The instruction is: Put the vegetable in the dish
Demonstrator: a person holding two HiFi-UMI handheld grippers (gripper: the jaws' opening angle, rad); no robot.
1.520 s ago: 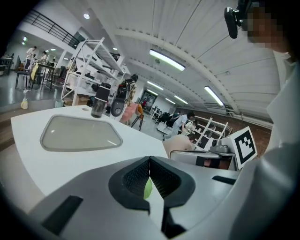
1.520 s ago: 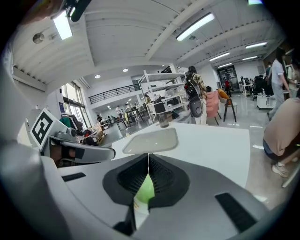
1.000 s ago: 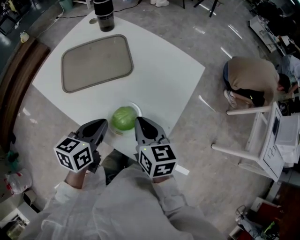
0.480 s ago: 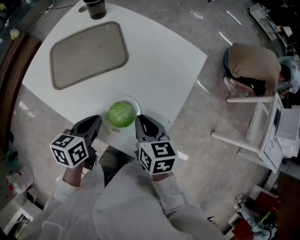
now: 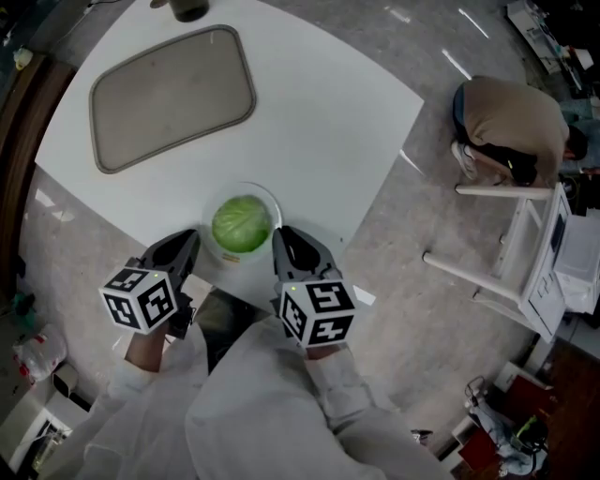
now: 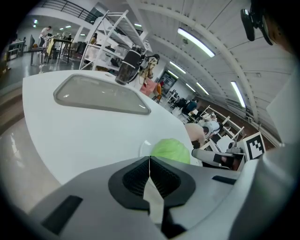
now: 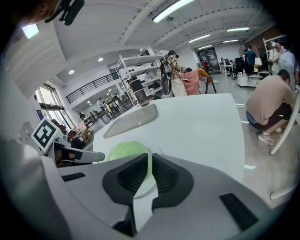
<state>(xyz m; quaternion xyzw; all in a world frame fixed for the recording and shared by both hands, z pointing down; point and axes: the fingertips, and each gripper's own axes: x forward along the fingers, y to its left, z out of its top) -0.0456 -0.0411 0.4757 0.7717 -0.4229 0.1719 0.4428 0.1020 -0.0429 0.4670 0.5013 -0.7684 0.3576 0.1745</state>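
A green cabbage [image 5: 241,223] lies in a round clear dish [image 5: 266,196] near the front edge of the white table [image 5: 319,122]. My left gripper [image 5: 189,238] hovers just left of the dish at the table edge, jaws shut and empty. My right gripper [image 5: 279,236] sits just right of the dish, jaws shut with nothing held. The cabbage [image 6: 171,151] peeks over the shut left gripper [image 6: 149,160] in the left gripper view. It also shows as a green cabbage [image 7: 126,152] behind the right gripper [image 7: 150,157] in the right gripper view.
A grey tray [image 5: 172,96] lies at the table's far left, with a dark cup [image 5: 188,8] beyond it. A crouching person [image 5: 514,122] and a white chair [image 5: 525,262] are on the floor to the right.
The view has shifted so the table, tray and dish sit slightly higher and further left. Both grippers stay beside the dish, shut.
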